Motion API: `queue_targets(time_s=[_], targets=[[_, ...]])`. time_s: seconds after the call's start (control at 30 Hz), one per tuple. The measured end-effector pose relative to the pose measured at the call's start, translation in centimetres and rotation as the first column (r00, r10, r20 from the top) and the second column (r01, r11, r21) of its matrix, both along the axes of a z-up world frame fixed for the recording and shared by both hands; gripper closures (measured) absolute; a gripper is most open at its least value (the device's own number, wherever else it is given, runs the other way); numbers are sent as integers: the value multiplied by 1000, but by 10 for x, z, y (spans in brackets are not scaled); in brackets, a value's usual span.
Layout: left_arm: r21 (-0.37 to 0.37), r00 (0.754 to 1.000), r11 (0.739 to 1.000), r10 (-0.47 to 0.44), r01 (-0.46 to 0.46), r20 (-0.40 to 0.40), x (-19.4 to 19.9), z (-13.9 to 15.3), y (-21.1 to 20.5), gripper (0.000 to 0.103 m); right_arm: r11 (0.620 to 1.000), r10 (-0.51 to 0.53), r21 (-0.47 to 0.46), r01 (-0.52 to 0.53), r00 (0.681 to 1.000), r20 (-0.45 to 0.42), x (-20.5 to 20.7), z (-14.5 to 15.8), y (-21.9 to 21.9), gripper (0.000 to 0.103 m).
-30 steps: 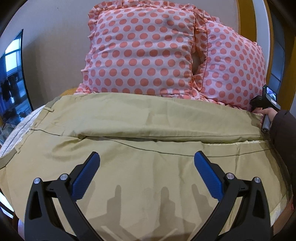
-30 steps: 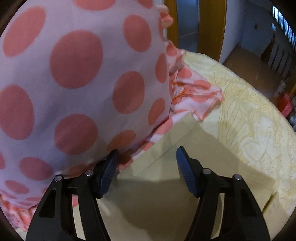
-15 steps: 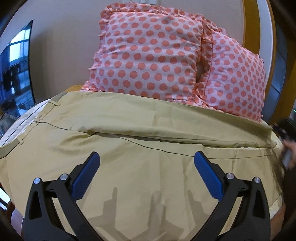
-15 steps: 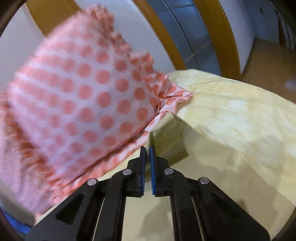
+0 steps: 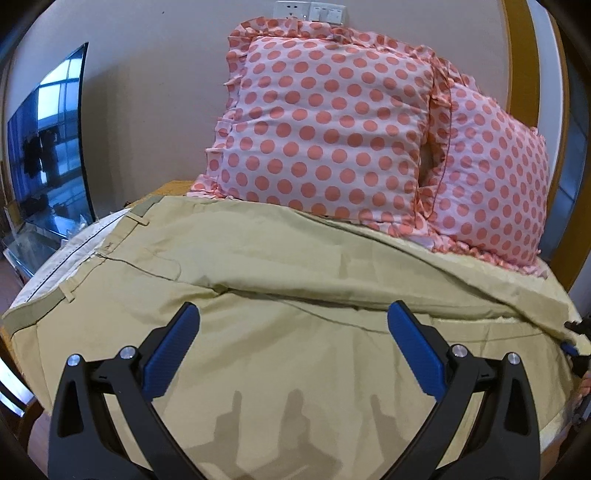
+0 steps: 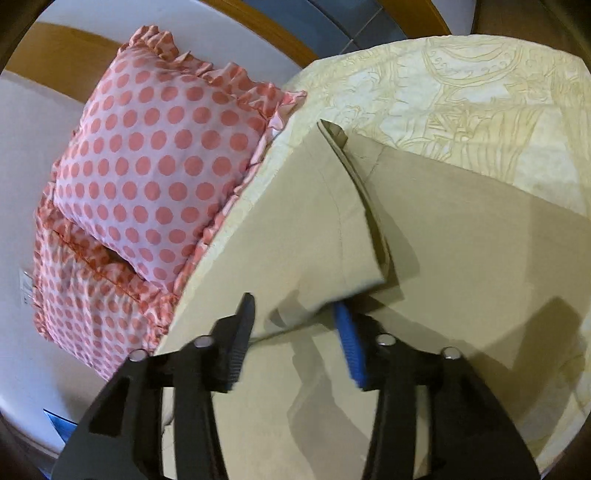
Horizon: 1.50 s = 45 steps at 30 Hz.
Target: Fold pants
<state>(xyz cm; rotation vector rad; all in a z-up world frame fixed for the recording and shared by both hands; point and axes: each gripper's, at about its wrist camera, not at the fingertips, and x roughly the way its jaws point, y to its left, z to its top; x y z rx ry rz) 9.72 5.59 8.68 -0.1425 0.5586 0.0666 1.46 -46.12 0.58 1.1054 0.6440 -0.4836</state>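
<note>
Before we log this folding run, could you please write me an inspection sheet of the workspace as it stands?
Surface: bed under a cream patterned bedspread.
Job's things: khaki pants spread across the bed, waistband to the left in the left wrist view, one leg lying over the other.
Clutter: two polka-dot pillows propped at the wall behind the pants.
Grippers: left claw open above the pants, holding nothing; right claw open, with a leg end lying between its fingers.
Cables: nothing seen.
Surroundings: television at the left, wall sockets above the pillows.
</note>
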Motion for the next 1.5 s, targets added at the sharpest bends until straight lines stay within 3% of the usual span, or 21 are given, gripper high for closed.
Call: queue_targets(time_s=[0.07, 0.13, 0.17, 0.23, 0.3, 0.43, 0.53, 0.63, 0.73, 0.8, 0.87, 0.9, 1.0, 1.1, 1.27, 1.4, 1.5], targets=[[-44, 1000, 999, -27, 28, 15, 4, 2, 7, 2, 1000, -19, -4, 19, 1000, 23, 0, -1, 0, 54], [-113, 997, 991, -75, 78, 34, 12, 6, 16, 2, 999, -7, -32, 8, 999, 41, 6, -2, -1, 68], [-146, 994, 984, -98, 104, 42, 17, 8, 20, 2, 1000, 14, -23, -13, 998, 56, 8, -6, -3, 102], [-218, 991, 967, -122, 130, 50, 33, 11, 32, 2, 1000, 3, -10, -2, 989, 148, -3, -2, -5, 101], [-275, 992, 953, -124, 125, 22, 51, 10, 42, 2, 998, -10, -63, 24, 977, 211, -21, 12, -6, 101], [-378, 990, 924, -105, 62, -94, 109, -4, 61, 3, 994, -36, -91, 63, 962, 272, -52, 26, -8, 101], [-395, 981, 919, -75, -3, -181, 147, -20, 68, 12, 995, -37, -82, 62, 959, 280, -58, 26, -9, 101], [-366, 966, 927, -13, -86, -259, 180, -35, 71, 22, 996, -36, -70, 58, 958, 284, -59, 22, -13, 101], [-378, 951, 916, 14, -136, -308, 205, -49, 78, 44, 996, -31, -73, 54, 958, 285, -56, 22, -13, 101], [-425, 948, 893, 5, -148, -318, 215, -56, 87, 96, 996, -24, -77, 48, 958, 287, -54, 23, -14, 101], [-495, 960, 857, 4, -147, -280, 203, -55, 97, 96, 996, -17, -80, 42, 957, 290, -54, 25, -15, 101], [-506, 969, 853, 3, -131, -246, 191, -50, 98, 96, 995, -16, -89, 44, 956, 293, -55, 28, -14, 101], [-461, 990, 886, -23, -43, -137, 127, -24, 93, 96, 990, -24, -127, 65, 953, 300, -68, 38, -17, 101], [-396, 998, 918, -29, 7, -51, 30, -10, 86, 95, 987, -36, -142, 79, 958, 283, -85, 40, -21, 101], [-353, 996, 935, 5, -35, -84, -62, -39, 76, 95, 988, -60, -124, 89, 974, 216, -104, 23, -22, 101], [-381, 991, 922, 14, -66, -136, -90, -67, 76, 96, 989, -98, -95, 117, 977, 190, -122, 9, -24, 101], [-377, 992, 925, 11, -59, -128, -97, -72, 74, 96, 987, -115, -89, 133, 976, 184, -132, 5, -26, 101]])
